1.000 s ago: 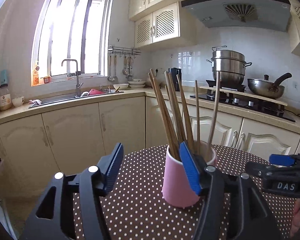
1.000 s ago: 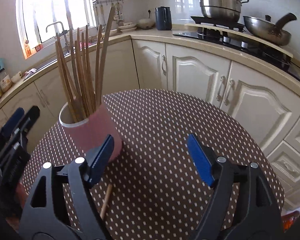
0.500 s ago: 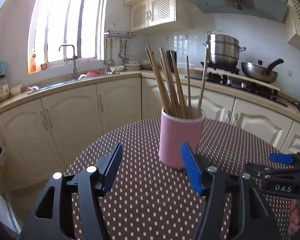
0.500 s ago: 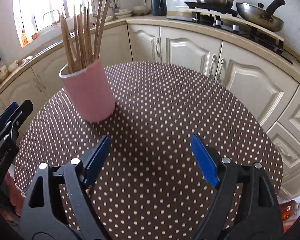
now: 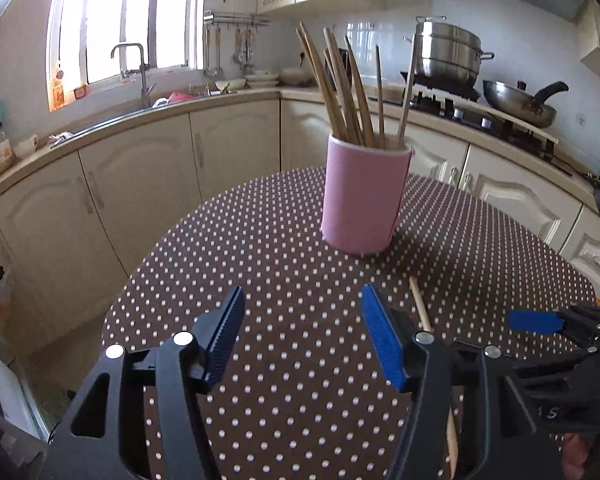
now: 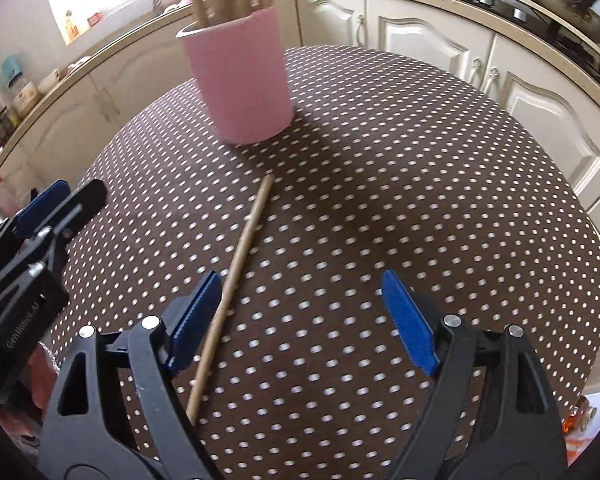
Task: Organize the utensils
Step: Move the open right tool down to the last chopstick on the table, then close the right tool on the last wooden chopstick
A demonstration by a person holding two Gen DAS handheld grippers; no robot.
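Observation:
A pink holder (image 5: 364,200) (image 6: 242,80) full of several wooden chopsticks (image 5: 348,88) stands upright on the round dotted table (image 5: 260,240) (image 6: 420,160). One loose chopstick (image 6: 240,264) (image 5: 419,304) lies flat on the cloth in front of the holder. My right gripper (image 6: 300,316) hovers open just above the table, the loose chopstick passing by its left finger, untouched. My left gripper (image 5: 302,336) is open and empty, short of the holder; the chopstick runs under its right finger. Each gripper shows at the edge of the other's view.
Cream kitchen cabinets (image 5: 132,184) and a counter curve behind the table. A sink with a tap (image 5: 134,68) sits under the window, a steamer pot (image 5: 448,52) and a pan (image 5: 520,104) stand on the stove at the right. The table's edge (image 6: 596,264) is close on the right.
Both grippers drew back from the holder and tipped downward. The loose chopstick, mostly hidden before, now lies in full view by the right gripper's left finger.

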